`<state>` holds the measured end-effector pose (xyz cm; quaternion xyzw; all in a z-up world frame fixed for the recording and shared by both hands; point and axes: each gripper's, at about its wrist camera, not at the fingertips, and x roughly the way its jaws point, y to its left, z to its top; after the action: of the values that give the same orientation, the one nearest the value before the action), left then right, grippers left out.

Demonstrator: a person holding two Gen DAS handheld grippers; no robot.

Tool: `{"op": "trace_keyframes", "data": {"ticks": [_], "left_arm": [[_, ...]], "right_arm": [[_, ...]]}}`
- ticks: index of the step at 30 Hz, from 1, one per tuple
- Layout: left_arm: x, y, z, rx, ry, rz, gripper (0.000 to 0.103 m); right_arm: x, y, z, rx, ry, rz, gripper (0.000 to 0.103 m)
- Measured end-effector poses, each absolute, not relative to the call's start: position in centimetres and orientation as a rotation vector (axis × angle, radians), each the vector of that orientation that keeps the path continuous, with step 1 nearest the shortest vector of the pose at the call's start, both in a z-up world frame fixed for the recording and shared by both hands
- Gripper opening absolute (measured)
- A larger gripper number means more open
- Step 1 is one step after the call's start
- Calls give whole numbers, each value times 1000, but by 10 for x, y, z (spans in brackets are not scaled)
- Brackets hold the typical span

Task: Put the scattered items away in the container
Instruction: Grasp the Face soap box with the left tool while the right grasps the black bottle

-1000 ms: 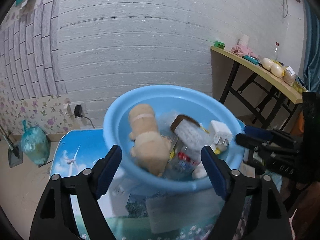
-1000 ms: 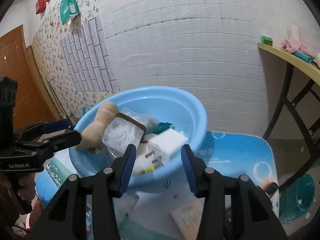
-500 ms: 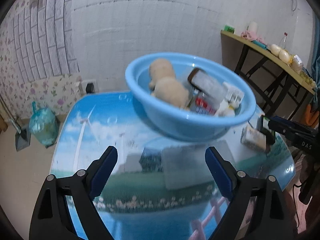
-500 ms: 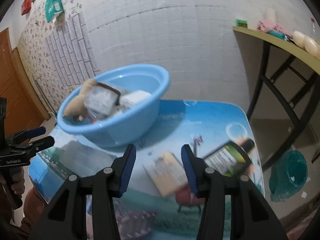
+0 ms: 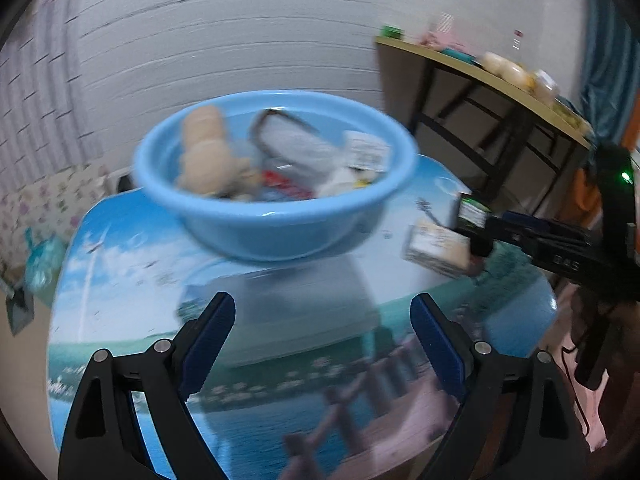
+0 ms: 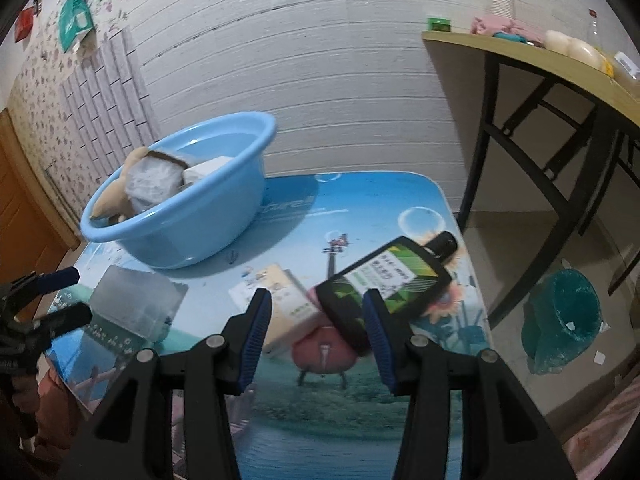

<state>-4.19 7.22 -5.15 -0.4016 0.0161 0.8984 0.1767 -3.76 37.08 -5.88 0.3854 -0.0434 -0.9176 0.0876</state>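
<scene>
My right claw (image 6: 316,322) is opening over the bottle (image 6: 386,280), gripping nothing; its green label's writing is blurring unreadably. My left claw (image 5: 322,340) is gaping empty near the basin (image 5: 276,224).

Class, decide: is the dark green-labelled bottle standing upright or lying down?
Lying down: the bottle rests on its side on the table, cap pointing toward the far edge.

A white panelled wall (image 6: 320,80) fills the background, with flowered wallpaper (image 6: 48,76) to its left and an orange-brown door (image 6: 16,216) at the frame's edge. A green packet (image 6: 74,20) hangs high on the wallpaper. To the right stands a side table (image 6: 520,60) on black legs, carrying a small green box (image 6: 439,24), a pink cloth (image 6: 500,26) and pale rounded objects (image 6: 572,46). A teal bin (image 6: 562,316) sits on the floor beneath it. The tabletop (image 6: 360,420) is printed with a sky-and-sea scene
</scene>
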Motion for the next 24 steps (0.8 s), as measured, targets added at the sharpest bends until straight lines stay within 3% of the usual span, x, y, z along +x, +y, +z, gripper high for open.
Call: {"op": "trace_keyframes", "data": {"ticks": [6,13,17,19,24], "left_arm": [[-50,118,-50,-1118,56,2433,89],[-65,166,-64,-1137,103,2353,89],[-79,186,-77,-1186,95,2333,89],[-84,194,-83,-1196,120,2336,89],[-97,205,-94,-1225,175,2348,89]], "right_arm": [[-37,392,-62,1163,-175,-2779,57],[-39,415,-69,1185,-150,-2766,78],[-42,422,-75,1206,-99,-2744,80],[-44,427,-78,1216,-94,-2717,87],[-48,430,-85,1222,-51,-2682,89]]}}
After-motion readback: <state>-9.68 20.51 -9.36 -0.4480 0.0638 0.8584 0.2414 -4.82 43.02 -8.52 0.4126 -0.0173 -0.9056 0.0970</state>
